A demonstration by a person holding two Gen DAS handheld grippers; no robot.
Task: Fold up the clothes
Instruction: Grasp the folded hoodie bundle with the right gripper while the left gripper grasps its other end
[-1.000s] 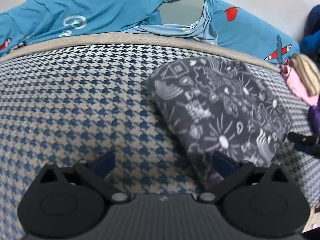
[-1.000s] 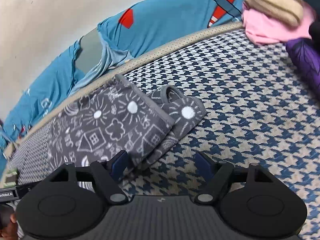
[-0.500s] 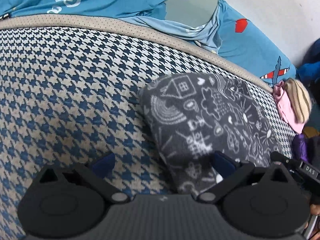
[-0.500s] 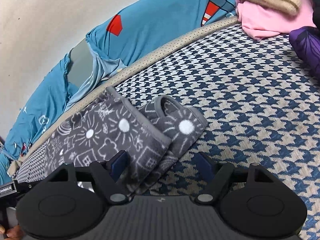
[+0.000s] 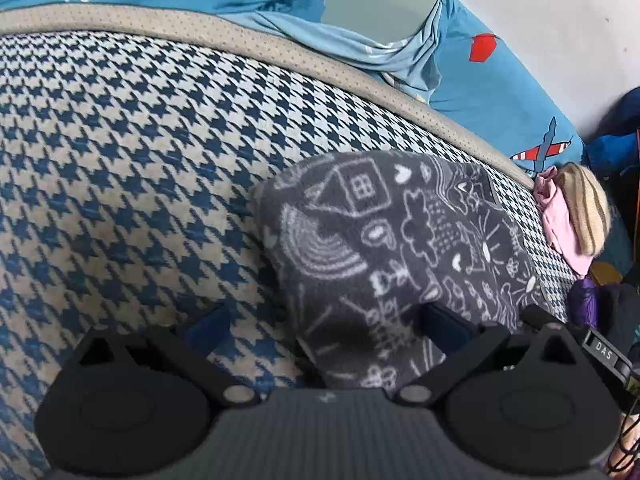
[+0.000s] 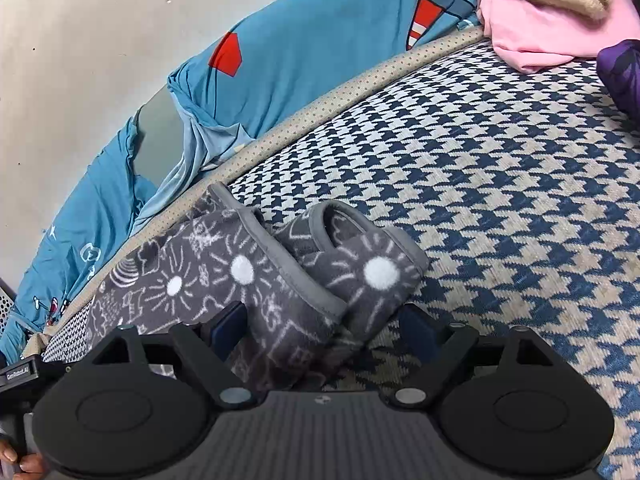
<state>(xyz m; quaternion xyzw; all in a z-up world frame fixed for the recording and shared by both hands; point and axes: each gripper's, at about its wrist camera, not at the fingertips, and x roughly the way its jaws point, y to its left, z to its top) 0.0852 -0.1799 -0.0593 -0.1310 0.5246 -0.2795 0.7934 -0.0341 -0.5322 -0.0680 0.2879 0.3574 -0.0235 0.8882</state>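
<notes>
Jaws just widened, straddling folded grey garment (image 6: 256,280), pads clear

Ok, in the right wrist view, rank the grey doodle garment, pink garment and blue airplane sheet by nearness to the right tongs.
1. Grey doodle garment, between the open right tongs.
2. Pink garment, far right corner.
3. Blue airplane sheet, beyond the mattress edge; close to call against the pink.

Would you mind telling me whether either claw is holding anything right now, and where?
Nothing is held: both claws, left and right, stand open astride the folded grey garment's near edge.
</notes>
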